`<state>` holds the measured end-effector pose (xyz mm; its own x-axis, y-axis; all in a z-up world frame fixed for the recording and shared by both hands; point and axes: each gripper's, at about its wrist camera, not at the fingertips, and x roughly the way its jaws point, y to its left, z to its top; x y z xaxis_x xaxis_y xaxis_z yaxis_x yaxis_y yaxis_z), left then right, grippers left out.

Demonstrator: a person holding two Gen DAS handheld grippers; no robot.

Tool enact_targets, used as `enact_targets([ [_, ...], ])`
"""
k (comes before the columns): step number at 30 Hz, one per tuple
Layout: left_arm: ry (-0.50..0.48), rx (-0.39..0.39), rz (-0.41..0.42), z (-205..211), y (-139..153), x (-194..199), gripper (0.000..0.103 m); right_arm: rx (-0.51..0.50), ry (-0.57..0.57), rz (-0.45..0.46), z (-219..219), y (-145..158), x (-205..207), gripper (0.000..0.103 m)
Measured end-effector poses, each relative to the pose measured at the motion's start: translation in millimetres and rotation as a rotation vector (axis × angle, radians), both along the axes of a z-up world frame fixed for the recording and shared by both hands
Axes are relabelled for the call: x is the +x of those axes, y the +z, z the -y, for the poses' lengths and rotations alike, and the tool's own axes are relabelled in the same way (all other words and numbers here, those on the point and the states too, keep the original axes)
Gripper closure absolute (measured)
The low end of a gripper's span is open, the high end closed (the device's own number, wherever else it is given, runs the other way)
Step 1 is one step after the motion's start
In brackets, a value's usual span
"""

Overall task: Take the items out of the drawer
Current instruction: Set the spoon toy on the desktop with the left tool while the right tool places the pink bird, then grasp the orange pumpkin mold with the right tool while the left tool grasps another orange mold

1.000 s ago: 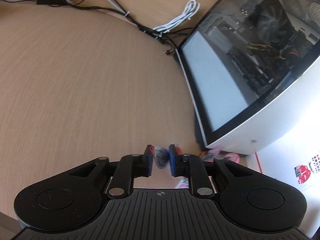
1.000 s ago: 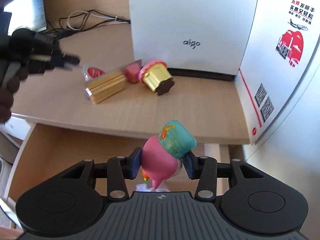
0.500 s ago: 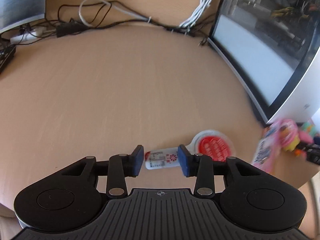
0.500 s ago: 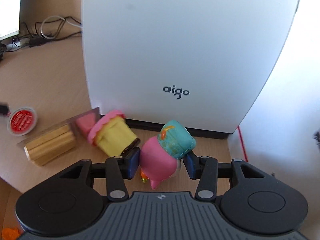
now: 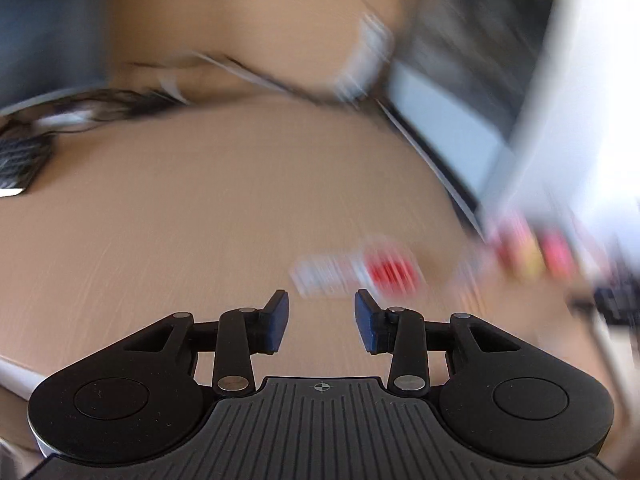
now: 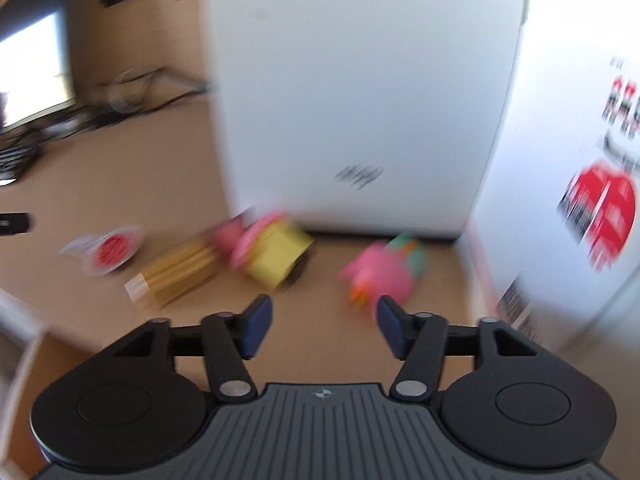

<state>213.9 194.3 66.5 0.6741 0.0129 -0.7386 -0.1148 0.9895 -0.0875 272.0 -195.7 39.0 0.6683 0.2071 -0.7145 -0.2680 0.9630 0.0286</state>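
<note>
Both views are blurred by motion. A red-lidded white packet [image 5: 360, 272] lies on the tan desk just beyond my left gripper [image 5: 322, 314], which is open and empty. In the right wrist view the pink toy with a teal cap [image 6: 386, 268] lies on the desk in front of the white computer case [image 6: 360, 92]. My right gripper [image 6: 324, 320] hangs behind it, its jaws opening with nothing between them. Left of the toy lie a yellow cupcake toy [image 6: 276, 256], a wafer pack [image 6: 176, 276] and the red-lidded packet [image 6: 112, 250].
A white box with red print [image 6: 580, 200] stands at the right of the case. Cables [image 5: 132, 100] and a keyboard [image 5: 20, 160] lie at the desk's far left. The case's glass side [image 5: 452, 120] borders the desk on the right in the left wrist view.
My left gripper let go of the packet, opened and drew back. My right gripper released the pink toy onto the desk, opened wider and pulled back.
</note>
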Motion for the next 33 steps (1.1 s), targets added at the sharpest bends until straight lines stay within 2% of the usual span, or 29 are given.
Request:
enact_targets([
  [3, -0.193, -0.085, -0.243, 27.9, -27.6, -7.0, 0.062, 0.006, 0.113, -0.089, -20.4, -14.4, -18.6, 0.039],
  [6, -0.222, -0.089, -0.408, 45.6, -60.9, -8.0, 0.065, -0.034, 0.179, -0.147, -38.5, -33.2, -33.6, 0.039],
  [8, -0.201, -0.068, -0.471, 51.2, -78.1, -4.5, 0.066, -0.058, 0.193, -0.171, -43.2, -40.8, -41.3, 0.04],
  [11, -0.16, -0.079, -0.538, 52.2, -93.9, 3.1, 0.067, -0.046, 0.193, -0.192, -42.4, -45.1, -46.6, 0.04],
  [13, -0.16, -0.056, -0.573, 53.9, -99.8, 6.3, 0.067, -0.041, 0.176, -0.201, -37.7, -47.7, -50.6, 0.04],
  [22, -0.258, 0.093, -0.704, 69.6, -125.8, 11.2, 0.067, -0.031, 0.09, -0.258, -13.3, -64.7, -40.6, 0.04],
  [24, -0.272, 0.108, -0.716, 74.4, -127.2, 12.0, 0.061, -0.028, 0.079, -0.262, -10.3, -65.6, -39.6, 0.04],
  [26, -0.274, 0.056, -0.724, 75.1, -127.6, 13.3, 0.064, -0.03, 0.074, -0.263, -8.5, -66.5, -39.4, 0.04],
  [29, -0.273, -0.043, -0.756, 77.5, -133.9, 13.5, 0.065, -0.035, 0.07, -0.271, -7.4, -68.7, -37.6, 0.04],
  [33, -0.261, -0.112, -0.78, 88.0, -147.1, 18.0, 0.067, -0.043, 0.067, -0.284, -9.1, -74.0, -35.4, 0.04],
])
